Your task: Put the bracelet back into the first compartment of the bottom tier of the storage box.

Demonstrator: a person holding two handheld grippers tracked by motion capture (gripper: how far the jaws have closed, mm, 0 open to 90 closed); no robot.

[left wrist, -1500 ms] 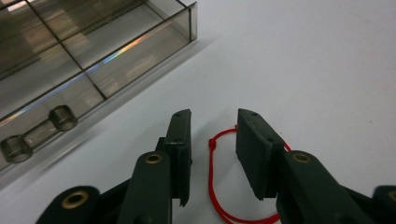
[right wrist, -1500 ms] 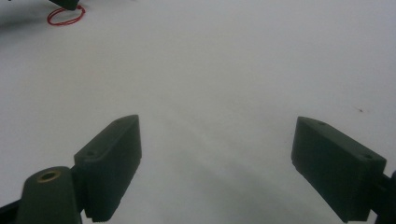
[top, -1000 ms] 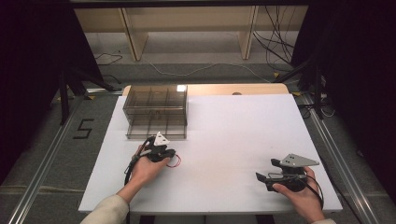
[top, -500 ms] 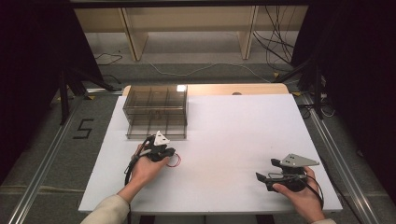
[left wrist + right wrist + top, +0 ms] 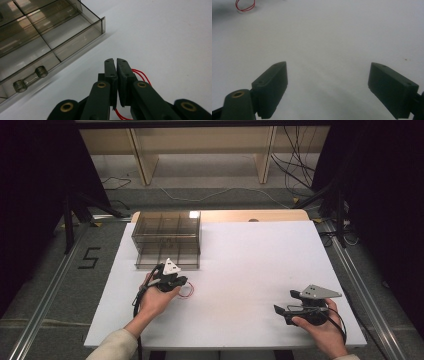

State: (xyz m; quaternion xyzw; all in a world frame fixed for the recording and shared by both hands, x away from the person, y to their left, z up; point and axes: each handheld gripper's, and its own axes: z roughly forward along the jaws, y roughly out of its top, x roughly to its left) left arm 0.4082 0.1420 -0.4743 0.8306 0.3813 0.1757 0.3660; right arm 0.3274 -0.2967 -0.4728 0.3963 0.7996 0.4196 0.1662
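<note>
The white table [image 5: 260, 270] stands on a grey floor, with wooden shelves behind it. I see my left gripper [image 5: 116, 62] near the front wall of the smoky clear plastic box [image 5: 167, 239], its jaws pressed together on a thin red wire loop [image 5: 142, 75]; the loop lies on the table just beside that gripper. My right gripper [image 5: 328, 82] rests low over bare table, well apart, with the jaws spread wide and holding nothing.
</note>
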